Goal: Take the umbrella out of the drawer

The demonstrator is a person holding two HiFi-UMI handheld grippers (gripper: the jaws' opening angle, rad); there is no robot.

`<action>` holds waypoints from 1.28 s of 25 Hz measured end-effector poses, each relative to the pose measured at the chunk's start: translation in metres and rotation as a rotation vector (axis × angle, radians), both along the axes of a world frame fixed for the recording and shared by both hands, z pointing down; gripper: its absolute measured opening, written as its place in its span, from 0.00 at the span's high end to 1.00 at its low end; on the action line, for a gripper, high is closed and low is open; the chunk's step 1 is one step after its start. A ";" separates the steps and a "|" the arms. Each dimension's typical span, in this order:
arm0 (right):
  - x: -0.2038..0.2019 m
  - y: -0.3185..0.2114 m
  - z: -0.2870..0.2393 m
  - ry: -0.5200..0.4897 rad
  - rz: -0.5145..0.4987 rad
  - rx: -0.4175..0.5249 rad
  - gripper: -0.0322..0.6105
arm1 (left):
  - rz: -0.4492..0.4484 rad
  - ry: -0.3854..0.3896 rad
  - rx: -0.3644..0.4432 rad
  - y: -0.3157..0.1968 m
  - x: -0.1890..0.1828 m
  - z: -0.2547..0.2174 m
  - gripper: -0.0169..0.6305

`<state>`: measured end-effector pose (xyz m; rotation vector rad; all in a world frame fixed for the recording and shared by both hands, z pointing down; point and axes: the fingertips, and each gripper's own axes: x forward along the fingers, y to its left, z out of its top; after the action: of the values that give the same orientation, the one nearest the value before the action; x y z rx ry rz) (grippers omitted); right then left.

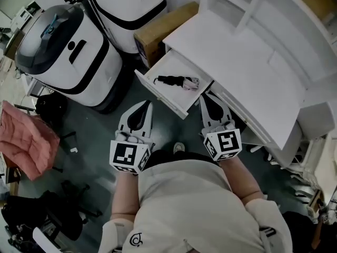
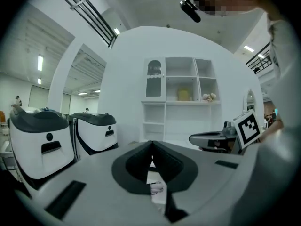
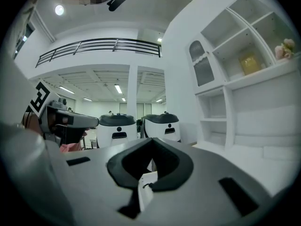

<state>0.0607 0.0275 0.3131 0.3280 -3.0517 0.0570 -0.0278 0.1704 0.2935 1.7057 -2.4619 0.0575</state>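
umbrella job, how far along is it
Done: the drawer stands open. In hand: nothing; left gripper and right gripper are shut, empty, near its front. Left: the umbrella lies inside, untouched, to be gripped and lifted out.

Lighting brightly and evenly from ceiling strip lights (image 3: 117, 87), casting soft shadows, bending and darkening toward fisheye corners.

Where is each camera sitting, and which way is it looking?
Head view: on the person's head, looking steeply down at the open drawer holding the umbrella; left claw, right claw and torso show.
Left gripper view: on the left claw, looking along its shut jaws toward the shelves.
Right gripper view: on the right claw, along its shut jaws; shelves at right.
Shared: shelves, white machines.
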 end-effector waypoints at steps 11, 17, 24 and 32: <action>-0.023 -0.075 0.022 0.031 0.139 -0.059 0.94 | 0.191 0.022 -0.049 -0.111 -0.055 0.024 0.95; -0.046 -0.106 0.031 0.050 0.276 -0.083 0.94 | 0.371 -0.026 -0.113 -0.173 -0.092 0.052 0.95; -0.069 -0.133 0.068 0.086 0.458 -0.181 0.94 | 0.672 0.020 -0.179 -0.233 -0.111 0.107 0.95; -0.080 -0.142 0.094 0.065 0.547 -0.122 0.94 | 1.030 -0.022 -0.314 -0.262 -0.086 0.204 0.95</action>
<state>-0.0189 -0.1149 0.4070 1.1126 -2.7808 0.2531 -0.1136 -0.0917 0.4974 2.5532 -1.2291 0.5256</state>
